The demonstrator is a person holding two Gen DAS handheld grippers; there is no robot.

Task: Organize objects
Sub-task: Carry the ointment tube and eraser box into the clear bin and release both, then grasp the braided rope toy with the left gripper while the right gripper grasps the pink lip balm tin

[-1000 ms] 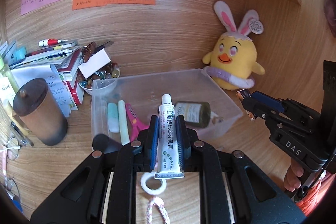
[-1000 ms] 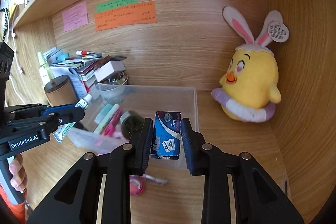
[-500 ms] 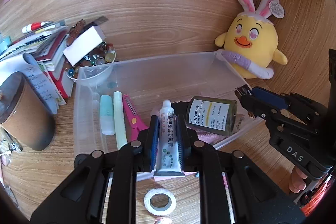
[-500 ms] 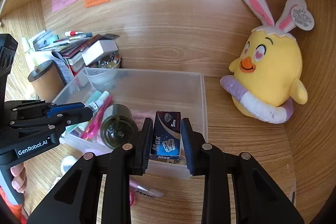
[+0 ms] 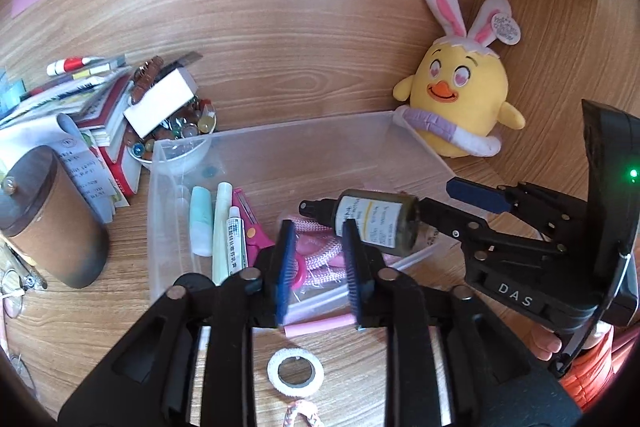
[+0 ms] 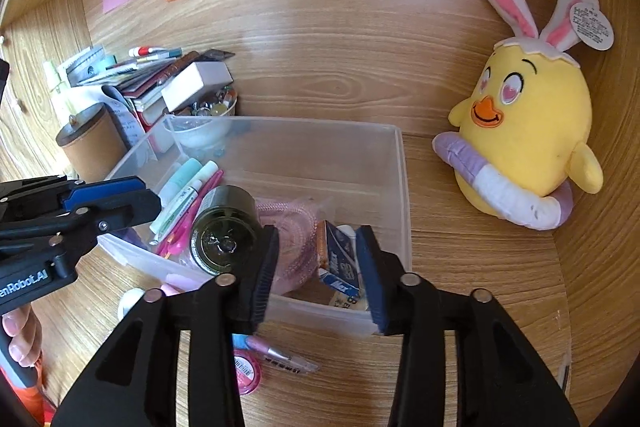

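Both tools are hanging over the near edge of the clear plastic bin (image 5: 276, 147), center frame. Left tool (image 5: 316, 267): jaws opening, nothing between them. The white ointment tube (image 5: 237, 241) is lying in the bin's left side, alongside the pink scissors (image 5: 250, 223) and two pale sticks. Right tool (image 6: 316, 273): jaws opening too, pads clear of the blue box (image 6: 340, 267), which is sitting tilted in the bin's near right corner against the wall. The dark green bottle (image 5: 374, 223) is lying on its side mid-bin, on a pink cord.

Risks, as judged from here:
- Left tool's right finger is sitting close to the bottle; pulling back carelessly could nudge it and set it rolling.
- The blue box is leaning, not flat; it may tip over.
- The tape roll (image 5: 295, 373), pink stick and pen remaining on the counter near the bin wall could get knocked in reaching for them.

Writing: "Max" on the blue box; "DAS" and "GenRobot.AI" on the tool bodies. Tube and bottle labels are printed in characters too small to read; wall notes likewise.
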